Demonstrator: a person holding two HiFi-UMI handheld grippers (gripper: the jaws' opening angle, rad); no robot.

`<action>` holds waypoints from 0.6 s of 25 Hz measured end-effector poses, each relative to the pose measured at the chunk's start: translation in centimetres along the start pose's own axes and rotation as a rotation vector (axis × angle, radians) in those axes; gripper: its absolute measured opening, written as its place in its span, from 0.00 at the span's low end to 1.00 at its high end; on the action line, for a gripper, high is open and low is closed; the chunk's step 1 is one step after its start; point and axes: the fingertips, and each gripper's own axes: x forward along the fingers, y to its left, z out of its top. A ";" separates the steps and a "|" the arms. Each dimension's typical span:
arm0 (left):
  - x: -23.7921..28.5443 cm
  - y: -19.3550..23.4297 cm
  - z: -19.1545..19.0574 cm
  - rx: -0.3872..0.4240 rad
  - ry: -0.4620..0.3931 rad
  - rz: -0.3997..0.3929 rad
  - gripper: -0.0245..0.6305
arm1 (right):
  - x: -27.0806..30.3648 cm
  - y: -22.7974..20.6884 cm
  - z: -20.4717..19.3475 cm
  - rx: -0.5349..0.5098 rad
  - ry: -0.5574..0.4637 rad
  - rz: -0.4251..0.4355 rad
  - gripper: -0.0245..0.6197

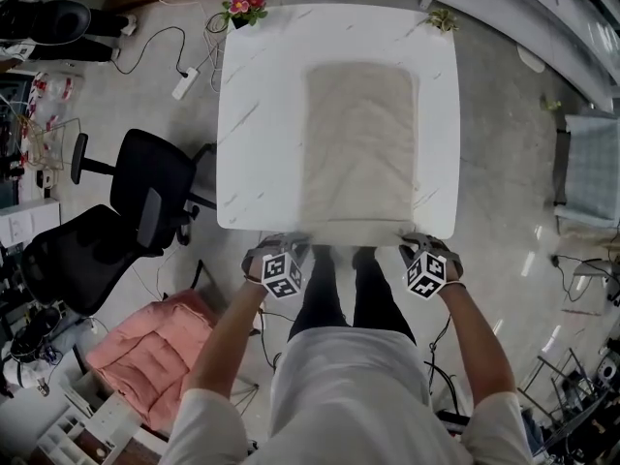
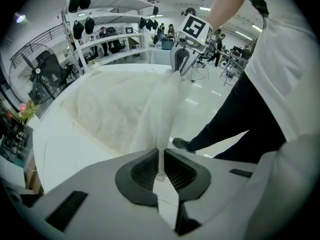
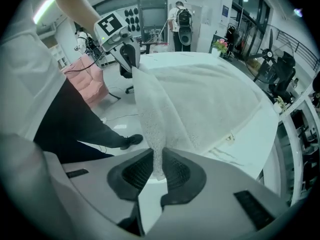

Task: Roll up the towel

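Towel lying flat on table, unrolled; left gripper clamping near-left corner, right gripper clamping near-right corner, jaws nearly closed on cloth; grasp done; whole roll toward far edge remaining.

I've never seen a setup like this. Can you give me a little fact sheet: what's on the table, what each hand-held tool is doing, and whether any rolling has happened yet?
Surface: white table
Main item: pale towel, spread flat, long side running away from the person
Left hand-held gripper: closed on the towel's near left corner
Right hand-held gripper: closed on the towel's near right corner
Near edge: pinched up at both corners
Roll: not started
Also on table: pink flowers at the far left corner
Beside table: black office chair
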 end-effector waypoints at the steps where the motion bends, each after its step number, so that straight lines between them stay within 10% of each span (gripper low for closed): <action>1: -0.2 -0.9 -0.1 -0.004 0.006 -0.030 0.11 | -0.1 0.9 -0.3 0.008 0.013 0.025 0.14; 15: -1.9 -0.1 1.0 -0.085 0.061 -0.270 0.11 | -2.4 0.6 0.2 0.229 0.014 0.271 0.15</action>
